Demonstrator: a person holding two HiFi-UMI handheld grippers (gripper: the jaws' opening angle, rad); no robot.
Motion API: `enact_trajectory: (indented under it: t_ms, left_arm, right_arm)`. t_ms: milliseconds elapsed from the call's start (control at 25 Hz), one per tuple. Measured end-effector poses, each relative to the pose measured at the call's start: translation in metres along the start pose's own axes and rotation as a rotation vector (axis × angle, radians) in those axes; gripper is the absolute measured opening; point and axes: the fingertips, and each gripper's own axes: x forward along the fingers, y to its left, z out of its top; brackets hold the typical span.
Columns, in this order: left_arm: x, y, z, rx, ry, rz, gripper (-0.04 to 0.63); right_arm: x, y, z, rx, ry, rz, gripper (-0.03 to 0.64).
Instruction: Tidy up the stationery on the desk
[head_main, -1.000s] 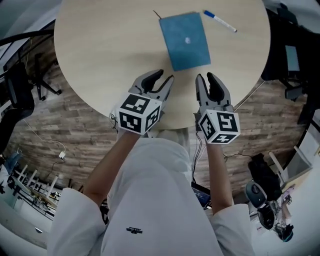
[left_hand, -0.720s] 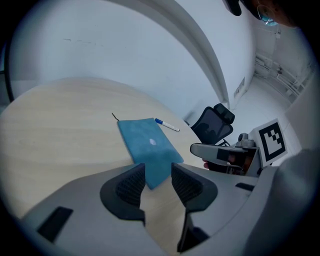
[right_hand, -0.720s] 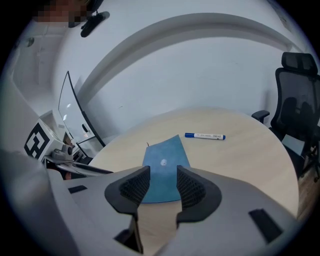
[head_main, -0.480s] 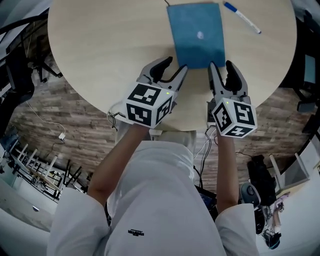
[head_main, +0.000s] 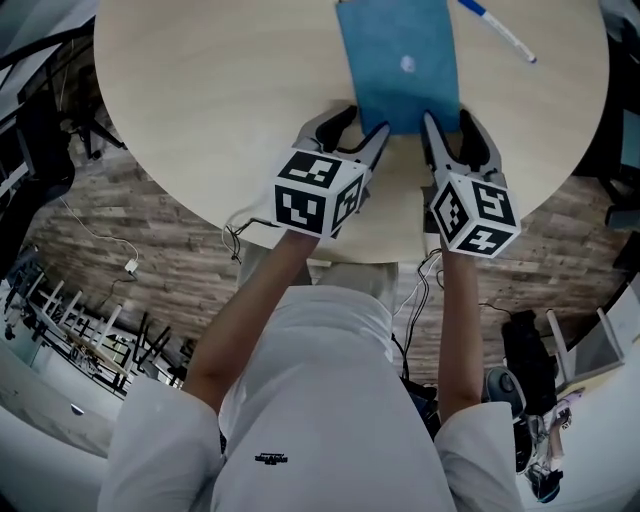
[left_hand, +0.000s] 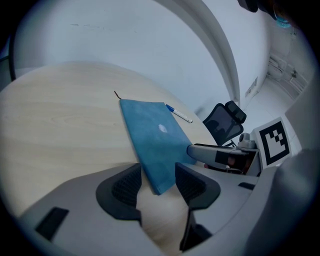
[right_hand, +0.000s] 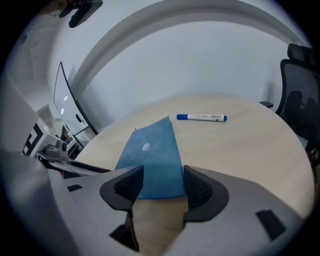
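My left gripper (left_hand: 157, 172) has its jaws released and spread, and the near left corner of the blue notebook (left_hand: 150, 137) lies in the gap between them, flat on the bench (head_main: 220, 100). I cannot tell whether either jaw touches its edge. My right gripper (right_hand: 161, 175) is released too, jaws wide. The notebook's near edge sits just at their tips, its right corner close by the right jaw, while the cover runs straight ahead from the opening. Beyond the notebook and off to the right of my right jaws lies a white pen with a blue cap (right_hand: 201, 117), apart from the cover. From above, both grippers sit side by side at the notebook's near edge.
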Motion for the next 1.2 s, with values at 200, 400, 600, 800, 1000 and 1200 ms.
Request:
enact_trajectory:
  t_ms: [200, 400, 600, 800, 1000, 1200]
  left_arm:
    - [-0.001, -0.002, -0.001, 0.001, 0.000, -0.012, 0.206]
    - [-0.001, -0.004, -0.002, 0.010, 0.013, -0.039, 0.206]
    - [-0.013, 0.004, -0.003, 0.011, 0.002, -0.030, 0.206]
    - [-0.028, 0.024, -0.005, 0.025, 0.013, -0.037, 0.206]
    - [-0.041, 0.036, -0.014, 0.038, 0.034, -0.030, 0.206]
    - [-0.056, 0.052, -0.022, 0.046, 0.033, -0.005, 0.206]
  right_arm:
    - [-0.001, 0.003, -0.001, -0.007, 0.007, -0.001, 0.245]
    - [-0.007, 0.007, 0.004, -0.007, -0.028, -0.025, 0.245]
    - [-0.009, 0.023, -0.007, 0.019, 0.002, -0.013, 0.245]
    - [-0.010, 0.050, -0.017, 0.034, 0.000, -0.014, 0.245]
    - [-0.009, 0.067, -0.030, 0.061, 0.011, -0.006, 0.245]
    - [-0.006, 0.090, -0.038, 0.069, 0.007, 0.004, 0.245]
